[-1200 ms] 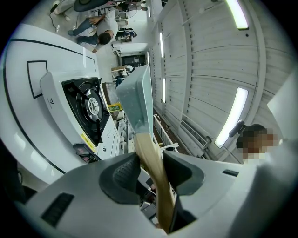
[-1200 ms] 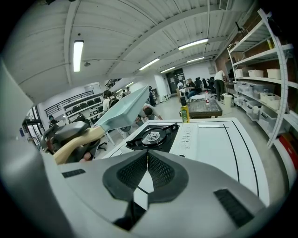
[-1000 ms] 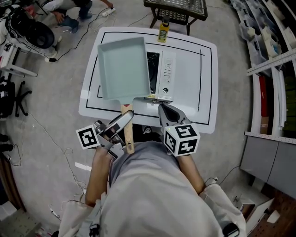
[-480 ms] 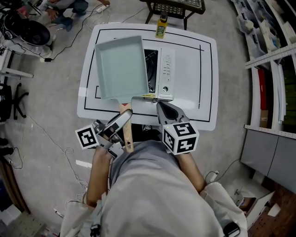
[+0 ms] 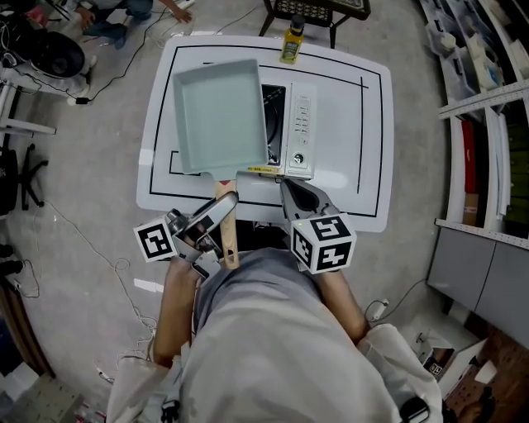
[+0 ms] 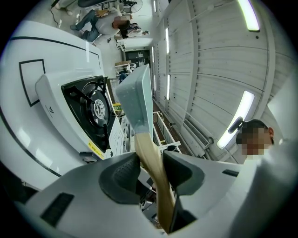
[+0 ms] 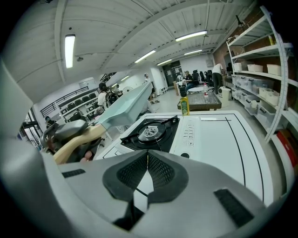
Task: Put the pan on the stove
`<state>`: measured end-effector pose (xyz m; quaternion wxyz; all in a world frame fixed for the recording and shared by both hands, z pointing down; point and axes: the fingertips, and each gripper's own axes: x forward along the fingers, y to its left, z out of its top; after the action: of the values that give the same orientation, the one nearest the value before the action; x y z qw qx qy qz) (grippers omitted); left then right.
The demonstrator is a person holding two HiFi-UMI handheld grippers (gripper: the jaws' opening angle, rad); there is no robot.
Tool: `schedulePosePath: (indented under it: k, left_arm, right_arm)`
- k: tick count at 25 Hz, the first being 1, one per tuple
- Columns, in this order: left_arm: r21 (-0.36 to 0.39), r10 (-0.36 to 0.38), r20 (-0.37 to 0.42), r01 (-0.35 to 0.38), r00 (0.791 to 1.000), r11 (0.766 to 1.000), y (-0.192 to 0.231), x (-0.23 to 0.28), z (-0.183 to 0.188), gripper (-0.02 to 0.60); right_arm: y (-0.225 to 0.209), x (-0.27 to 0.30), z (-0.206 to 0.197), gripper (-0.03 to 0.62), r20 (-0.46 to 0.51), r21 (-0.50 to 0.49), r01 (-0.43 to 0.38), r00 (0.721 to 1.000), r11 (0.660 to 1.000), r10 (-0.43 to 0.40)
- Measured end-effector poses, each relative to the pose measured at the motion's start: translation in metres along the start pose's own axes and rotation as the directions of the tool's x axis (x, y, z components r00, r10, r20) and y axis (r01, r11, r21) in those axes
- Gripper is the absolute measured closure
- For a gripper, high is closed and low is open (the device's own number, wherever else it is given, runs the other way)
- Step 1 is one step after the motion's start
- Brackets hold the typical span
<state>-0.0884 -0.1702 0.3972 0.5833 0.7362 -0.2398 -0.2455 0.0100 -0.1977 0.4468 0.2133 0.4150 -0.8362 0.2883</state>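
Observation:
A pale blue-green rectangular pan [image 5: 221, 116] with a wooden handle [image 5: 226, 235] hangs in the air over the left half of the white portable stove [image 5: 299, 132], covering part of its black burner [image 5: 274, 111]. My left gripper [image 5: 216, 216] is shut on the wooden handle [image 6: 153, 167]; the pan [image 6: 136, 100] rises edge-on ahead of the jaws, beside the burner [image 6: 93, 109]. My right gripper [image 5: 299, 198] rests shut and empty at the table's near edge, in front of the stove [image 7: 186, 132]. The pan [image 7: 123, 109] shows at its left.
The stove sits on a white table [image 5: 355, 165] with a black outline. A yellow bottle [image 5: 290, 43] stands at the table's far edge, and a dark mesh table [image 5: 318, 10] lies beyond. Shelving [image 5: 488, 99] runs along the right. People crouch on the floor at the far left.
The pan and my left gripper have shifted slightly toward the stove. My right gripper has kept its place.

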Motion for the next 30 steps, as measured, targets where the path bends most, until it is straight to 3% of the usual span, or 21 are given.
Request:
schedulePosePath:
  k: [30]
  left_arm:
    - [-0.023,0.03,-0.097,-0.032,0.995,0.999,0.034,0.005,0.001,0.425]
  right_arm:
    - [-0.003,0.019,-0.016,0.583,-0.077,0.044,0.028,0.997,0.999,-0.024]
